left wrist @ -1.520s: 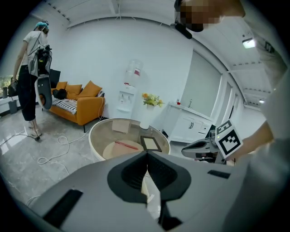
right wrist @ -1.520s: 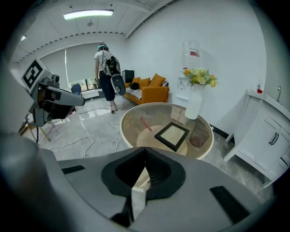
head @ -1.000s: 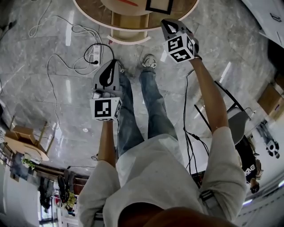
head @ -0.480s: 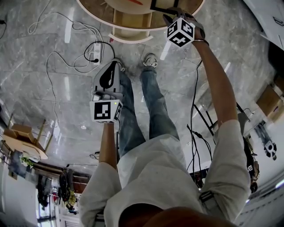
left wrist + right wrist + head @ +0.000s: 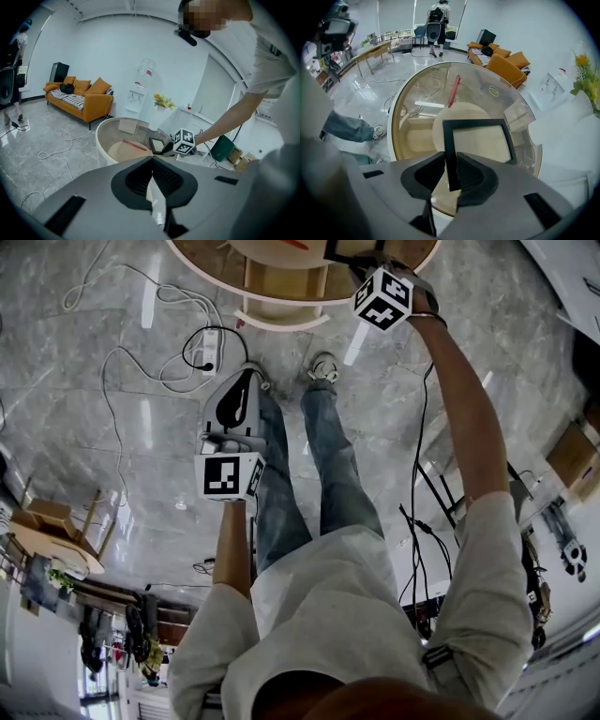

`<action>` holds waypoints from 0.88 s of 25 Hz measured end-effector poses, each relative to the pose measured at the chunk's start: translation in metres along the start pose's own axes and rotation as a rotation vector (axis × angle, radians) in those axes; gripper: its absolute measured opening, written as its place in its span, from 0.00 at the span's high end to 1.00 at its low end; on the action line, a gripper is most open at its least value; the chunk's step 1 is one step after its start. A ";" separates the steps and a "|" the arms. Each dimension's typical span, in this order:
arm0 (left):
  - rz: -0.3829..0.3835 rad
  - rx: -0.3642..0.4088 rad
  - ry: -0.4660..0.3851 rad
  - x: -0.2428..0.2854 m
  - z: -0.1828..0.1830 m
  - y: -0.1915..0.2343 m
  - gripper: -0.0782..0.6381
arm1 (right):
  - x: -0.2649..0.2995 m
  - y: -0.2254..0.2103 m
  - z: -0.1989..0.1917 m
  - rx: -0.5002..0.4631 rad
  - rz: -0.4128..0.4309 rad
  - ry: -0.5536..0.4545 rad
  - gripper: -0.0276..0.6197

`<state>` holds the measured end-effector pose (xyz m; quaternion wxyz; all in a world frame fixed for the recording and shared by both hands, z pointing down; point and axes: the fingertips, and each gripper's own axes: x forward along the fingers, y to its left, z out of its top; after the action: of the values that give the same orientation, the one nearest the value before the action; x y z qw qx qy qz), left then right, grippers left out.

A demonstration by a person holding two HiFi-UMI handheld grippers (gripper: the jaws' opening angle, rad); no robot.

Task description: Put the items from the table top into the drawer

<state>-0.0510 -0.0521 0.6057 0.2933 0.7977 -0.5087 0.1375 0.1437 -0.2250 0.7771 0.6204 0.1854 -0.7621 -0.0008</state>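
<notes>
Black frame [image 5: 476, 123] newly clamped at its edge by just-closing right gripper [image 5: 450, 159]; left gripper [image 5: 152, 161] together, unmoved.

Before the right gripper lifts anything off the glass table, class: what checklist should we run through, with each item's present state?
1. An edge of the picture frame sits between the jaws of the right gripper, which have just been closing: ok.
2. Pads against that edge on both sides: ok, as it looks. Whether the grip is firm: cannot tell.
3. Left gripper shut, empty and held away from the glass table: ok.
4. Red pen lies apart from the frame, out of the lift's way: ok.
5. Drawer open and ready to receive: cannot tell.
6. Table top emptied: not ok, pen and frame are both on it.
</notes>
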 end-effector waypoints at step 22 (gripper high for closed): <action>0.024 0.010 -0.020 -0.023 -0.011 0.005 0.87 | -0.063 0.055 0.021 0.025 -0.166 -0.168 0.82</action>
<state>-0.0650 -0.0298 0.6042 0.2827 0.7943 -0.5204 0.1356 0.1181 -0.1606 0.7259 0.5497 0.2549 -0.7934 -0.0581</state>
